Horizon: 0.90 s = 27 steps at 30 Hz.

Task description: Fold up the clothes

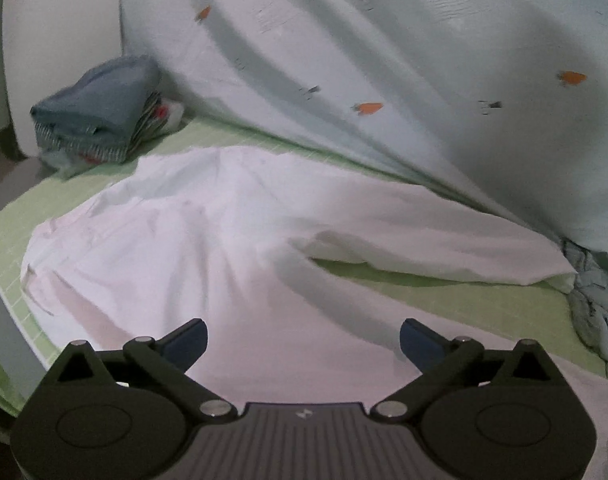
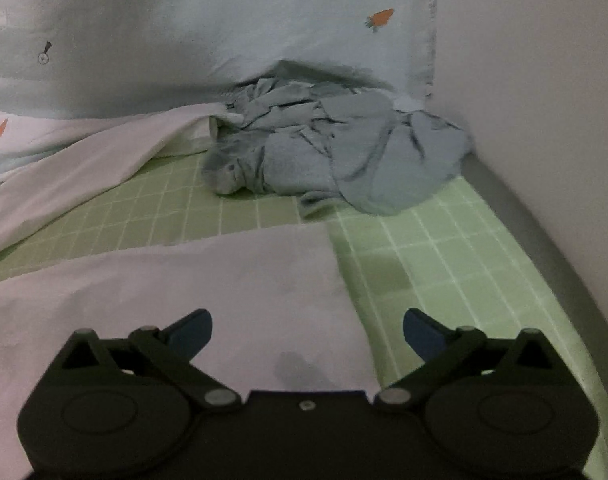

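Both claws gape empty — left gripper (image 1: 304, 338), right gripper (image 2: 307, 330) — above a white garment (image 1: 192, 240) sprawled mid-bed (image 2: 423, 264); slack cloth could bunch if pinched unevenly.

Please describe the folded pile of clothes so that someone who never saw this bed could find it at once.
On the green checked sheet, look to the far left corner by the wall. The folded stack sits there, blue-grey on top, striped edges below. Unlike the spread white garment, it is compact and layered.
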{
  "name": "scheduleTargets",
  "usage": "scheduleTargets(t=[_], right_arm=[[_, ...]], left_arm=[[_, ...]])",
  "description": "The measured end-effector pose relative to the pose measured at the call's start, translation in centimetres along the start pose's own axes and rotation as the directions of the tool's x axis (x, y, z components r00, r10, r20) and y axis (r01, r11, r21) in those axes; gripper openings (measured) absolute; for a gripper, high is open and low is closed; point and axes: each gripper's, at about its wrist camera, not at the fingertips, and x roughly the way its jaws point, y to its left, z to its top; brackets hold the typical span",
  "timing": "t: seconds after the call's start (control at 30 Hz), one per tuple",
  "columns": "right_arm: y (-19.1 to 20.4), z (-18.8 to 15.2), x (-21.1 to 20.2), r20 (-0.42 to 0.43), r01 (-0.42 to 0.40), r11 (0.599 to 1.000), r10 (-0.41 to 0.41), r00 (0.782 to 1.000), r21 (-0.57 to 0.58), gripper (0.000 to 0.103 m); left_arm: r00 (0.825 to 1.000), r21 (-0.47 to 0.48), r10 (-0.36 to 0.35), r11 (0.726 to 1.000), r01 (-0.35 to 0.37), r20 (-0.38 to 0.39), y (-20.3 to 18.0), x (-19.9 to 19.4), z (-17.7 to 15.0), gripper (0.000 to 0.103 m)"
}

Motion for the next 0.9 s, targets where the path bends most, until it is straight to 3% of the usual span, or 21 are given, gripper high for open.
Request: scheduleTargets(t=[0.13,0.17,0.23,0.27,0.3,0.33,0.37,0.5,0.63,0.73,0.83,0.9], right_arm=[[-0.5,1.4,3.2,-0.027,-0.025,1.000,0.026,0.999,0.004,0.102],[-0.7,1.8,4.1,-0.035,-0.025,1.000,0.026,0.999,0.006,0.096],[-1.2,2.5,5.7,-0.052,-0.026,1.000,0.026,0.998,0.011,0.082],[-1.3,2.8,6.5,-0.073,-0.030,0.999,0.031,0.997,0.015,0.069],[-1.6,3.1,7.0,-0.086,-0.039,0.999,0.040,0.995,0.019,0.066],[-1.6,3.3,7.2,-0.080,-0.067,0.998,0.067,0.995,0.004,0.050],[-1.6,3.6,7.3,-0.074,-0.094,0.995,0.093,0.993,-0.012,0.026],[-1.0,4.6,7.3,-0.025,-0.126,0.984,0.124,0.992,-0.128,0.012],[-1.4,5.7,8.2,-0.008,-0.066,0.993,0.066,0.998,-0.094,0.012],[-1.3,6.1,8.9,-0.029,-0.001,0.999,0.000,1.000,-0.053,0.023],[-1.1,6.2,8.9,-0.037,0.062,0.998,-0.063,0.997,-0.032,0.044],[-1.0,5.6,7.8,-0.026,0.086,0.996,-0.086,0.996,-0.021,0.063]], left_arm=[[1.000,0.041,0.029,0.999,-0.029,-0.001,-2.2,-0.3,0.0,0.102],[0.999,0.046,0.034,0.998,-0.034,-0.004,-2.5,-0.3,0.0,0.102],[0.999,0.053,0.045,0.998,-0.045,-0.006,-3.1,-0.2,0.1,0.102],[0.999,0.054,0.053,0.997,-0.052,-0.006,-3.5,-0.2,0.2,0.102],[0.998,0.052,0.059,0.997,-0.059,-0.006,-3.7,-0.1,0.3,0.102],[0.998,0.050,0.064,0.997,-0.063,-0.006,-3.8,0.1,0.5,0.102],[0.998,0.048,0.069,0.996,-0.068,-0.006,-4.1,0.3,0.7,0.102],[0.995,0.053,0.102,0.993,-0.102,-0.001,-5.2,1.0,1.4,0.102],[0.991,0.056,0.135,0.989,-0.135,-0.007,-5.6,1.7,2.1,0.102],[0.991,0.046,0.135,0.990,-0.134,-0.022,-5.4,2.3,2.3,0.102],[0.989,0.038,0.142,0.989,-0.141,-0.027,-4.7,2.5,2.1,0.102],[0.989,0.025,0.143,0.990,-0.142,-0.038,-3.9,2.6,1.8,0.102]])
